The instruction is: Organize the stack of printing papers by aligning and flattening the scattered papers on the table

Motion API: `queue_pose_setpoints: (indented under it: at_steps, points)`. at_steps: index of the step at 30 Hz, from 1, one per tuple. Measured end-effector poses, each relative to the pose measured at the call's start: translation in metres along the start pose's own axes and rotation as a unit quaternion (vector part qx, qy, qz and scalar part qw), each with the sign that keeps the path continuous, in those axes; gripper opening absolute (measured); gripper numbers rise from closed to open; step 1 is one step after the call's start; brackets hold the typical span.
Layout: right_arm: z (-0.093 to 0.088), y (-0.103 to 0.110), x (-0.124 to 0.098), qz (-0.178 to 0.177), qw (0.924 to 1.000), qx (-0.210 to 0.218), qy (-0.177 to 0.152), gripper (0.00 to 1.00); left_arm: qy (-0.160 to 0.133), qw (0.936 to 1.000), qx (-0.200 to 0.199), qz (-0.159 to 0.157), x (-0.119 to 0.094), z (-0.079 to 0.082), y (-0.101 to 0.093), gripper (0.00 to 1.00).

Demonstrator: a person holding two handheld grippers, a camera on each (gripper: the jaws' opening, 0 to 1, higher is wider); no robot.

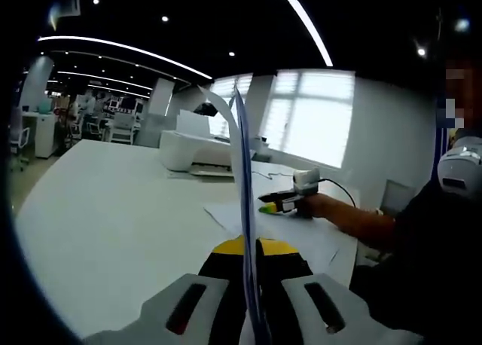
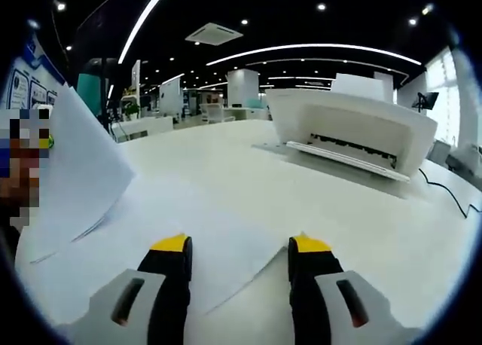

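Note:
My left gripper (image 1: 250, 248) is shut on a few white sheets (image 1: 242, 179), held upright and seen edge-on, their top curling left. More papers (image 1: 301, 236) lie flat on the white table (image 1: 113, 209) beyond it. My right gripper (image 1: 282, 203), held by a person's hand, rests low over those flat papers. In the right gripper view my right gripper (image 2: 241, 247) is open, its yellow-tipped jaws spread above a flat sheet (image 2: 218, 247) on the table. The lifted sheets (image 2: 75, 172) rise at the left of that view.
A white printer (image 2: 354, 130) stands on the table behind the papers, also seen as the printer (image 1: 197, 151) in the left gripper view. A black cable (image 2: 444, 188) runs along the table to its right. The person's dark sleeve (image 1: 422, 239) is at the right edge.

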State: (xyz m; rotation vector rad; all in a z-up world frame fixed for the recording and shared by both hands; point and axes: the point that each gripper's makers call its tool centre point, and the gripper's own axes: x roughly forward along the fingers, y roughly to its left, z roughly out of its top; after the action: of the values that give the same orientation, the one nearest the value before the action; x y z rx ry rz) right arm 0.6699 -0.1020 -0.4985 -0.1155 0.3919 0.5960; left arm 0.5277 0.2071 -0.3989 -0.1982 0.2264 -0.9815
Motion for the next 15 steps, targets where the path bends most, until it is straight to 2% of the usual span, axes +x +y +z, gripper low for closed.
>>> queue_pose_setpoints:
  at_steps: [2,5,15]
  points:
    - [0.0000,0.0007,0.0003,-0.001,1.0000,0.000,-0.001,0.44,0.000,1.0000,0.000,-0.001,0.0003,0.0001,0.0000,0.07]
    - [0.0001,0.0040,0.0002,0.007,1.0000,-0.001,-0.001,0.36,0.000,1.0000,0.000,-0.001,0.0008,0.0003,0.0002,0.07]
    - [-0.0005,0.0095,-0.0020,0.019,0.9998,-0.001,-0.001,0.24,0.001,1.0000,0.001,-0.002,0.0018,0.0008,-0.0009,0.07]
